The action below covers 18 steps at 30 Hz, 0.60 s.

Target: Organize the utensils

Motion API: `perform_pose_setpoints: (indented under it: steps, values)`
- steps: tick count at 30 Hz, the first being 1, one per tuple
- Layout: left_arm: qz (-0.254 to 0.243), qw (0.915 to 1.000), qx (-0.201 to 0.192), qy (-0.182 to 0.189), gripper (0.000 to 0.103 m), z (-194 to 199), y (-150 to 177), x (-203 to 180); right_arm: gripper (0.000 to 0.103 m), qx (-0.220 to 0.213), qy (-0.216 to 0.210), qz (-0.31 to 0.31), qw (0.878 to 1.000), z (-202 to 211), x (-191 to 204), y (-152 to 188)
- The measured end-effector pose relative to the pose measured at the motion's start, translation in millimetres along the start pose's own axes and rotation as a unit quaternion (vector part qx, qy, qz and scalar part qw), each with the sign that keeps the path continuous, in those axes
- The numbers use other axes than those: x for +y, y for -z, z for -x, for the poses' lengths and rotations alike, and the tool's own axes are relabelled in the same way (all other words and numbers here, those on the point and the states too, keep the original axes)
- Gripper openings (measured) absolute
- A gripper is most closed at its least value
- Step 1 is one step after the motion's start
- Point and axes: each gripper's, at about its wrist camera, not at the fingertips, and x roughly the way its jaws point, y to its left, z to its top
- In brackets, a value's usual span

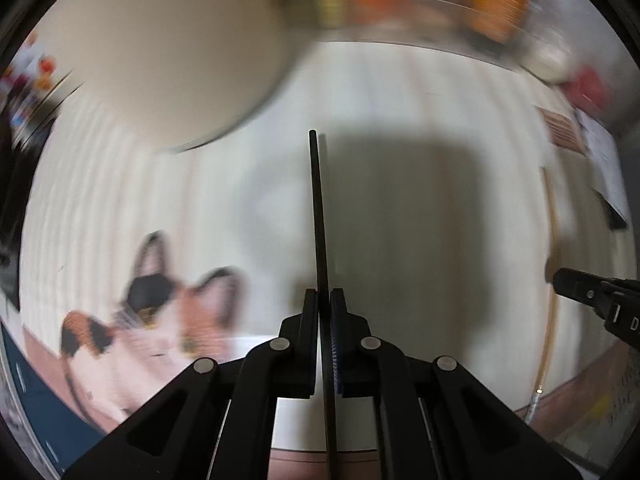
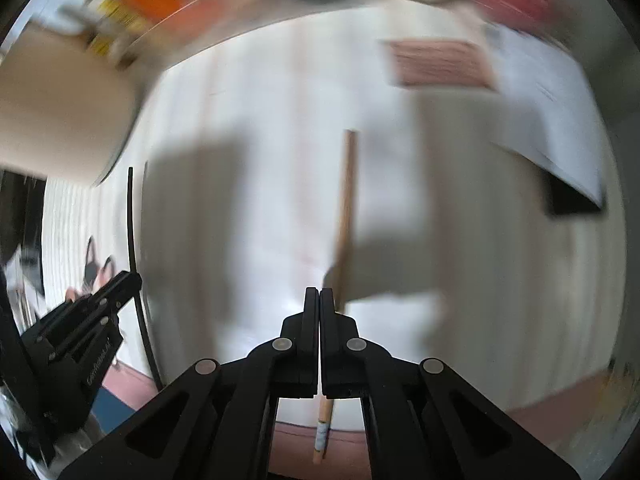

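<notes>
One black chopstick [image 1: 319, 216] is being clamped in the left gripper [image 1: 324, 300], one wooden chopstick [image 2: 346, 208] in the right gripper [image 2: 320, 300], both raised over the mat [image 1: 400, 92]. Both grips should be kept firm while they are being carried to the beige cup [image 1: 160, 40] far left.

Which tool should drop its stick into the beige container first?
Probably the left tool. Shut on the black chopstick, it has the beige container looming nearer. The right tool, holding the wooden chopstick, sees it further aside.
</notes>
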Motion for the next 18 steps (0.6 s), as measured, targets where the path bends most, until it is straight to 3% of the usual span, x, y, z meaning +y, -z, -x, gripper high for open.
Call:
perform_pose_setpoints:
  steps: [3,7,9,11,15,18]
  values:
    - [0.03,0.9995,0.005,-0.014,0.003,-3,2,29,0.0,0.008,-0.007,0.027,1.0,-6,26,-10]
    - [0.053,0.9985,0.008,-0.014,0.003,-1,8,53,0.004,0.006,-0.001,0.028,1.0,7,31,-17]
    - [0.062,0.998,0.009,-0.011,0.003,-1,8,58,0.028,0.005,0.012,0.008,1.0,12,22,-18]
    - [0.068,0.9976,0.012,-0.005,0.003,-4,7,63,0.041,0.01,0.003,-0.014,1.0,10,13,-22]
    - [0.07,0.9974,0.012,0.003,0.003,-3,12,81,0.042,0.04,-0.021,-0.024,0.999,-13,25,-22]
    - [0.073,0.9972,0.013,0.008,0.004,-3,12,78,0.042,0.034,0.018,-0.002,0.999,-22,50,-24]
